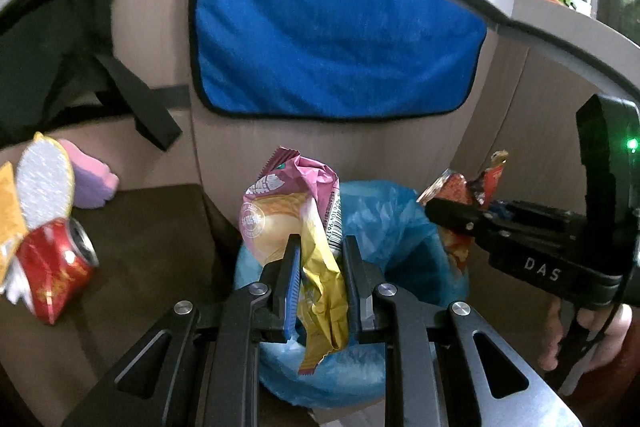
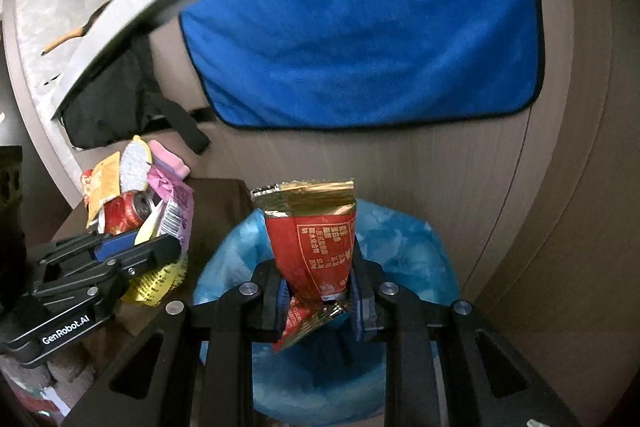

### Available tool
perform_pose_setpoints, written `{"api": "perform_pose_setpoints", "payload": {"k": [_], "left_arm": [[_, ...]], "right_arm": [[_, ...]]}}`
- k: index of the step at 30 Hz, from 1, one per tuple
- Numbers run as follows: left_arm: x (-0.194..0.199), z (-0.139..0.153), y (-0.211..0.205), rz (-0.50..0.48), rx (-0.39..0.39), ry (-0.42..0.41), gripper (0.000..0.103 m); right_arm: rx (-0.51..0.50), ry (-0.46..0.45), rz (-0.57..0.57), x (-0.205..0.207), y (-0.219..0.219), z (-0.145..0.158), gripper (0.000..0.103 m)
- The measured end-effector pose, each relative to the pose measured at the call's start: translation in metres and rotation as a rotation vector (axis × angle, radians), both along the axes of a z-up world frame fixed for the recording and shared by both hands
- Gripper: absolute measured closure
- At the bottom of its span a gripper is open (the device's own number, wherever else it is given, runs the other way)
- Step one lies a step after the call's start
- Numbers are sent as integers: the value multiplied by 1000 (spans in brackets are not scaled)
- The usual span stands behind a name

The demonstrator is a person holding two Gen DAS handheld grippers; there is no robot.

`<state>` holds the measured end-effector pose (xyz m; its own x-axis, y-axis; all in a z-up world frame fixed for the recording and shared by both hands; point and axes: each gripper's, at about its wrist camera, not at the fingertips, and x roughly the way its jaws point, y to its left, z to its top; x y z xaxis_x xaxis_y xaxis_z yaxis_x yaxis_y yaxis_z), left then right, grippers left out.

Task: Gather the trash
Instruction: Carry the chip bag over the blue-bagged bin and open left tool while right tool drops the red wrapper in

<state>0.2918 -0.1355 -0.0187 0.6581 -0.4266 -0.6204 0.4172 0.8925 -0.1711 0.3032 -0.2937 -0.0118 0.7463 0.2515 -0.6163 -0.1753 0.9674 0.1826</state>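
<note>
**Over the bin mouth: two wrappers held for release**

Below both of my grippers sits the round waste bin lined with a crinkled blue plastic bag [image 1: 384,219], standing against the beige cabinet front under the hanging blue microfibre cloth [image 1: 332,39]. Its open mouth lies directly beneath and just ahead of the jaws in both wrist views, so I judge the coming move to be a straight drop, not a reach.

My left gripper [image 1: 320,279] has its jaws drawn close on a crumpled pink-and-yellow foil snack wrapper [image 1: 296,211]. The wrapper's long axis runs upright; its yellow tail hangs below the pads into the bag. My right gripper [image 2: 320,287] is likewise pinched narrow on a red-and-gold foil snack packet [image 2: 312,227], gold sealed edge uppermost, its lower corner dangling over the bin. Both hands are about equally near; the right one sits closer to the centre of the mouth, the left nearer its left rim.

On the dark brown low surface [image 1: 160,227] to the left, more trash remains: a dented red drinks can [image 1: 56,263] among paper scraps.

Hidden or unclear: the bin's floor is dark, its near rim is covered by my own linkages, and the scraps beside the can are blurred and cut off at the left wrist view's edge.
</note>
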Motion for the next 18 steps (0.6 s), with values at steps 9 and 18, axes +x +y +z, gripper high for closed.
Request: {"api": "perform_pose_setpoints", "payload": {"k": [9, 18], "left_arm": [[31, -28, 8, -50, -104, 126, 42], [34, -8, 43, 38, -164, 90, 19]], "right_arm": [[3, 37, -1, 14, -3, -21, 49], [2, -3, -42, 6, -4, -15, 42]]}}
